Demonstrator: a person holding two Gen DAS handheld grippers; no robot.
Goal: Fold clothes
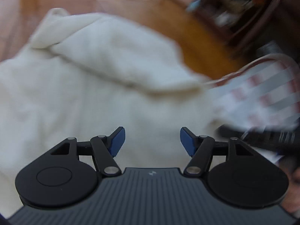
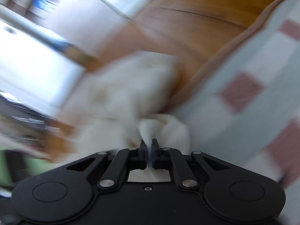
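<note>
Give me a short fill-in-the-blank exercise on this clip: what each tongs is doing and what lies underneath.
1. The right tongs are shut on a fold of the ____ fleecy garment.
2. The left tongs are ____, with nothing between their blue pads.
3. Beside the garment lies a ____ blanket in grey, white and pink.
4. The bare surface beyond the garment is made of ____.

Missing words: cream; open; checked; wood
</note>
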